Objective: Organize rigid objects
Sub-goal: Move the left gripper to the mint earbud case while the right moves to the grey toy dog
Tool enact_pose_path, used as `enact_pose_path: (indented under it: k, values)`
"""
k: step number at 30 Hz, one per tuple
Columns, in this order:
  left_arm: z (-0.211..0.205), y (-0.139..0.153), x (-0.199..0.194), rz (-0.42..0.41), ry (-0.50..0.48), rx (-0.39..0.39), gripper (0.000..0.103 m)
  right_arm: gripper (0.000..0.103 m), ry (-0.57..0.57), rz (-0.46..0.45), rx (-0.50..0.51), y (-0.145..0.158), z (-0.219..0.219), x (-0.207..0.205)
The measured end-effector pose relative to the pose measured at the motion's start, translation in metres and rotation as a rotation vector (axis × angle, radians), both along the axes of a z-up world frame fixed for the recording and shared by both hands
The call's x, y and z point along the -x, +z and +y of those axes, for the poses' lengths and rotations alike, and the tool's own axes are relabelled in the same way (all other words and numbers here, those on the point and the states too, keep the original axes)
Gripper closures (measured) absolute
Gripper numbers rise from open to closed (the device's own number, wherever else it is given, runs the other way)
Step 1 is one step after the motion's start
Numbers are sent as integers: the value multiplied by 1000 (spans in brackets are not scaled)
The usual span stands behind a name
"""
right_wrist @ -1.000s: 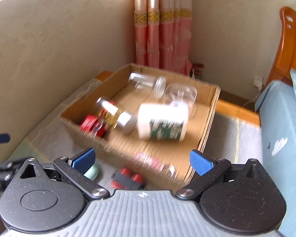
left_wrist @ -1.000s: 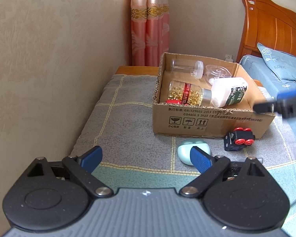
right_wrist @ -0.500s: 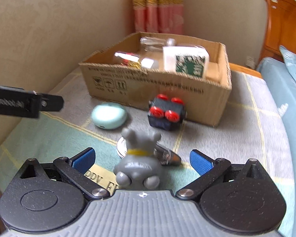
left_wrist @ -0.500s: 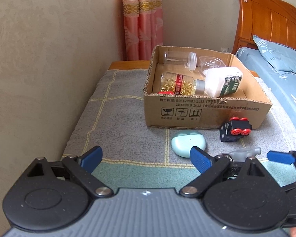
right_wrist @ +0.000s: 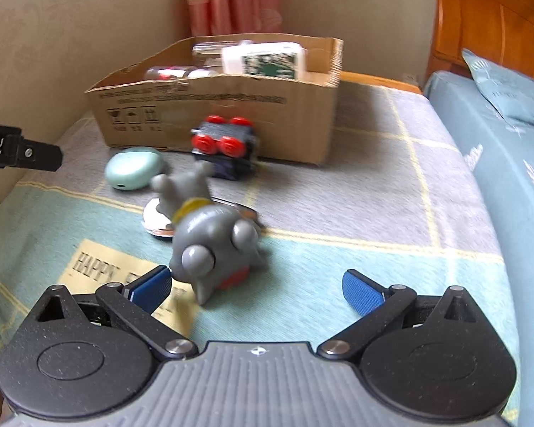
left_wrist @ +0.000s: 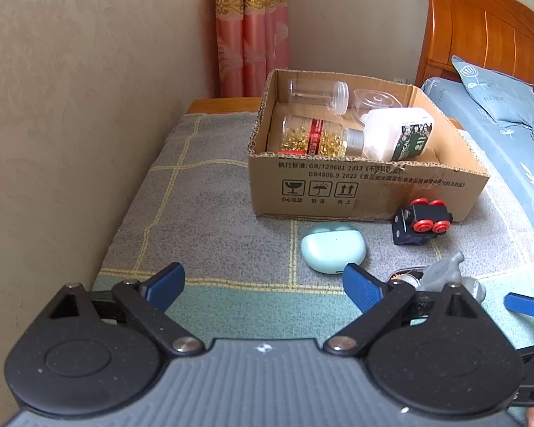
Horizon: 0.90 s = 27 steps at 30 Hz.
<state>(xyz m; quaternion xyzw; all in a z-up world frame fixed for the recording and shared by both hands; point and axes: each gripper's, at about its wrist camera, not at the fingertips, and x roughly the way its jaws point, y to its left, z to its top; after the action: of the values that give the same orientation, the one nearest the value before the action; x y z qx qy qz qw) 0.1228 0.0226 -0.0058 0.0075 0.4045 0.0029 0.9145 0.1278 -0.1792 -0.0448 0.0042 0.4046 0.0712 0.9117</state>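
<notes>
The grey toy figure (right_wrist: 210, 238) lies on the blanket (right_wrist: 356, 192), well before the cardboard box (right_wrist: 231, 106), and its rounded body may slip or roll away if the right gripper (right_wrist: 256, 286) closes off centre, because the toy sits nearer to the left pad than to the right one. It could also catch the shiny metal piece (right_wrist: 156, 219) under the toy's head. The right gripper points down over the toy, its fingers spread wide and holding nothing. The left gripper (left_wrist: 263, 286) waits beside, tilted down toward the mint case (left_wrist: 333, 247), also wide apart and empty.
</notes>
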Motion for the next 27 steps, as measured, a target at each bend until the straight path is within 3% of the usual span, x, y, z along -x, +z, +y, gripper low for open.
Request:
enact_pose_path:
  k: [10, 15, 19, 27]
  values:
    - [2, -1, 0, 2, -1, 7, 8, 0, -73, 2, 13, 0, -25, 6]
    - [3, -1, -1, 1, 3, 7, 8, 0, 36, -43, -28, 16, -8, 11]
    - [2, 0, 0, -1, 3, 3, 8, 0, 50, -85, -56, 26, 10, -4]
    - [1, 1, 1, 4, -2, -3, 8, 0, -21, -51, -35, 7, 13, -24]
